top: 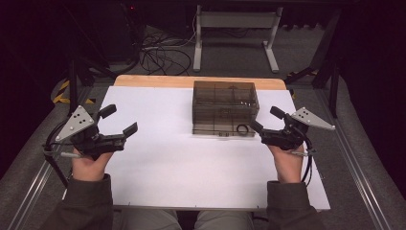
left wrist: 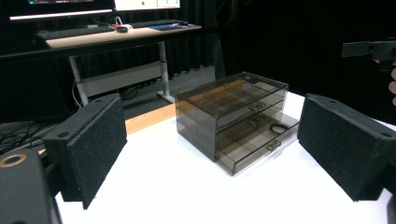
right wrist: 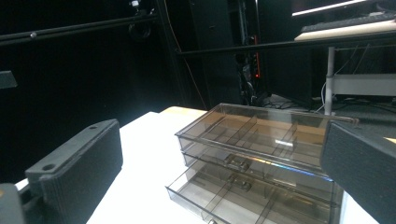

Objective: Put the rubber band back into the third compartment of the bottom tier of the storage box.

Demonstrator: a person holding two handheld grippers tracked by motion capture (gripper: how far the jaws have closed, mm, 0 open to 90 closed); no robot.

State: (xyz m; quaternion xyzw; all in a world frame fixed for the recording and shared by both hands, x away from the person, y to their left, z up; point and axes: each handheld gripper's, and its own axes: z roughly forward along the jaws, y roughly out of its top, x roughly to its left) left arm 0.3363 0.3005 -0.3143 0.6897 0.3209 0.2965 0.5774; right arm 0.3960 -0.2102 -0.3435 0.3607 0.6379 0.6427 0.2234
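A smoky clear three-drawer box point(top: 225, 106) stands at the back middle of the white table point(top: 167, 163). Its bottom drawer point(top: 224, 130) is pulled out toward me, and a black ring point(top: 243, 129) lies in its right end. My left gripper point(top: 118, 120) hovers open at the table's left, well apart from the box. My right gripper point(top: 266, 120) is open just right of the drawer's front corner. In the left gripper view the box point(left wrist: 233, 107) and ring point(left wrist: 279, 128) sit between the spread pads point(left wrist: 88, 149). The right gripper view looks at the box point(right wrist: 261, 140) and open drawer point(right wrist: 219, 196) from close by.
A wooden strip point(top: 158, 80) edges the table's far side. Beyond it stand a white desk frame point(top: 234, 21), floor cables point(top: 158, 52) and black stand legs point(top: 79, 72). A desk with keyboards point(left wrist: 116, 32) shows behind the box. Metal rails point(top: 364, 177) run along the table's sides.
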